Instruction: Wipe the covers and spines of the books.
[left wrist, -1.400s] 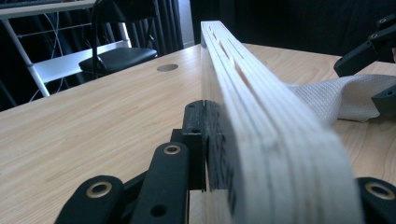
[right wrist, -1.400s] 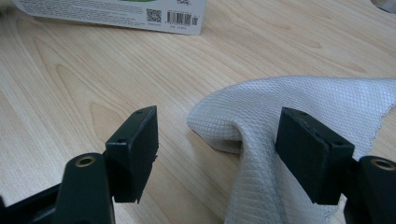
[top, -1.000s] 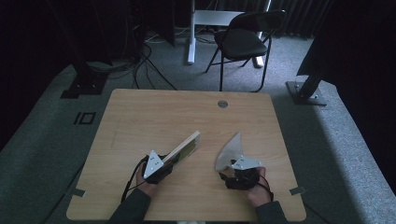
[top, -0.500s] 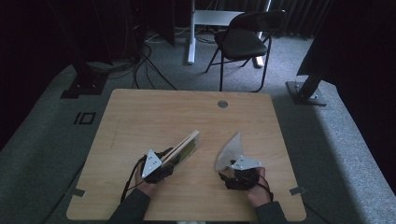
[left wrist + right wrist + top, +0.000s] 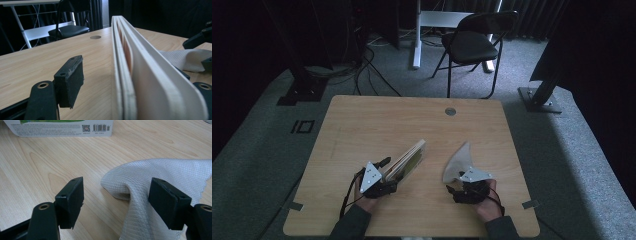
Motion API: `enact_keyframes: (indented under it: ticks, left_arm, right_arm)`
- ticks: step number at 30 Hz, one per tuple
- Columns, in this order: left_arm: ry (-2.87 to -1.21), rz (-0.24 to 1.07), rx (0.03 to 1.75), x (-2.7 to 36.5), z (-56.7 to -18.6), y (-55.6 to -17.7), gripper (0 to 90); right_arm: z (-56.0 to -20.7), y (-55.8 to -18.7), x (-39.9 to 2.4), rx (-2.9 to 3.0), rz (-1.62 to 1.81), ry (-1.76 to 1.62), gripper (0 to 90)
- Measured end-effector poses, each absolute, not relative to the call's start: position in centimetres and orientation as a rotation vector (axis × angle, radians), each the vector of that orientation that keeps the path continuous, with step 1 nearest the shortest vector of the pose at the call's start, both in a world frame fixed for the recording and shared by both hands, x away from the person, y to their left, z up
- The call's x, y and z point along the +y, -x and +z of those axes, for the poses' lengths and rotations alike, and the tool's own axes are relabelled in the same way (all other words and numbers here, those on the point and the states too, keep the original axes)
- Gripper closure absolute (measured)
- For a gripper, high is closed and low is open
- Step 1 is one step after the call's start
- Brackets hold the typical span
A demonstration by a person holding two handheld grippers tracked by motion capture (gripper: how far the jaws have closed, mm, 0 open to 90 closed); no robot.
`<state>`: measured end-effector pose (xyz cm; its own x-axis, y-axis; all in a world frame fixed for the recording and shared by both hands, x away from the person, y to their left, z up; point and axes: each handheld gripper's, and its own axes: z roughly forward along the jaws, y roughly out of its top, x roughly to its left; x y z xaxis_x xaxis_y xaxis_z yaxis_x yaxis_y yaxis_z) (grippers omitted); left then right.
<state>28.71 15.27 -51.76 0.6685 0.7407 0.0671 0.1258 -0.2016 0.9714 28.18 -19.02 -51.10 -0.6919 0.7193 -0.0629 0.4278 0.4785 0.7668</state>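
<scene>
Our left claw (image 5: 388, 172) just released, jaws opening around the book (image 5: 408, 159) near the desk (image 5: 362, 120) front edge, our right claw (image 5: 458, 179) spread over the cloth (image 5: 459, 160), not gripping

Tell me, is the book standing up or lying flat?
Tilted on its edge: the book leans between the left gripper's just-opened jaws, covers nearly shut.

Grey carpet (image 5: 267, 150) covers the dim room. A black folding chair (image 5: 472, 47) stands beyond the wooden surface (image 5: 377, 120), before dark curtains (image 5: 532, 17).
</scene>
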Motion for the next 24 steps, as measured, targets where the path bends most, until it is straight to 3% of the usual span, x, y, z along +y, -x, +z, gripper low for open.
enact_keyframes:
  ticks: [24]
  left_arm:
    - [-1.645, 0.673, 0.669, 16.3, -49.9, -26.1, 26.2]
  right_arm:
    - [-51.1, -28.0, -19.2, 2.341, 1.070, -0.963, 26.7]
